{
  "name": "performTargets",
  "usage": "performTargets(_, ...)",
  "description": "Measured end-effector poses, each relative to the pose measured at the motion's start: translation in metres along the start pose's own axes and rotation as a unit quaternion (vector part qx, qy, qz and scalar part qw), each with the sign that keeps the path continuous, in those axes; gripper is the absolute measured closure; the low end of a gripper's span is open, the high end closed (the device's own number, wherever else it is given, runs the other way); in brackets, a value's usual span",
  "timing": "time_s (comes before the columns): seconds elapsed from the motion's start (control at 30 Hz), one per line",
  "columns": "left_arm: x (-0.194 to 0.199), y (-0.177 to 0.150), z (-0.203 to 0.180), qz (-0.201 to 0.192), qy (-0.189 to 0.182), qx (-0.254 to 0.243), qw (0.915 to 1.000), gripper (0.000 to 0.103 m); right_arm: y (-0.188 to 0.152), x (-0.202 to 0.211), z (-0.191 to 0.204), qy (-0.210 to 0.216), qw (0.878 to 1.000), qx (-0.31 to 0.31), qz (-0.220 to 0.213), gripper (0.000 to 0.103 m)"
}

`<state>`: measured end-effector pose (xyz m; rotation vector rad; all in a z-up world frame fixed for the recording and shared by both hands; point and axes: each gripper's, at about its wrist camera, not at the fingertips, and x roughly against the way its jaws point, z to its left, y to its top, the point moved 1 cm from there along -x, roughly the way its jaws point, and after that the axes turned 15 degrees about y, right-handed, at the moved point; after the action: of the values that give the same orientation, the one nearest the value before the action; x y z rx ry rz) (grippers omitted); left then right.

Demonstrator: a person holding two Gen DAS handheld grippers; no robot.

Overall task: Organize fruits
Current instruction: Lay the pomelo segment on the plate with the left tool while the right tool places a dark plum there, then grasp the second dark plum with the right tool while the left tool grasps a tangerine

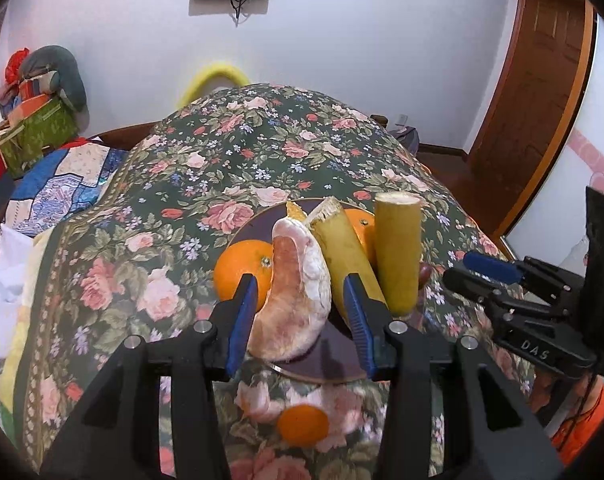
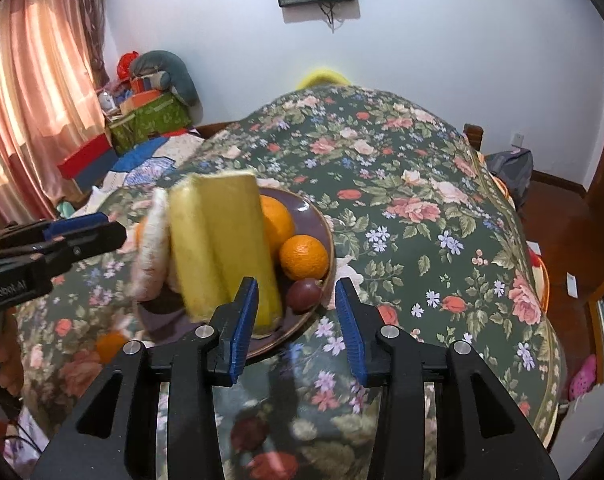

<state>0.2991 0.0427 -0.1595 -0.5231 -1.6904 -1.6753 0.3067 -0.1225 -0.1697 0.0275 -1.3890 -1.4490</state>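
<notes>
A dark purple plate point(image 1: 337, 364) sits on the floral tablecloth and holds the fruit. In the left wrist view a peeled pomelo wedge point(image 1: 294, 300) stands between my left gripper's point(image 1: 302, 312) open blue pads, which do not visibly press it. Behind it are an orange point(image 1: 238, 268), a second orange point(image 1: 361, 224) and two yellow-green cane pieces point(image 1: 395, 252). My right gripper point(image 2: 298, 320) is open and empty at the plate's near edge point(image 2: 290, 340), right of the cane pieces point(image 2: 222, 248). A small orange point(image 2: 303, 258) and a dark purple fruit point(image 2: 303, 294) lie on the plate.
The glass-topped table with floral cloth point(image 2: 401, 200) stretches far and right. A small orange reflection shows in the glass point(image 1: 302, 426). Boxes and cushions point(image 1: 42, 120) are piled at the far left. A wooden door point(image 1: 533, 100) stands at the right.
</notes>
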Motion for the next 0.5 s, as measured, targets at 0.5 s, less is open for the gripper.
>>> performTargets(0.5,0.032,-0.035,0.013,0.033,0.014,-0.017,0.9992,0.047,-0.015,0.036,0.026,-0.018,1.000,0.007,-0.002,0.060)
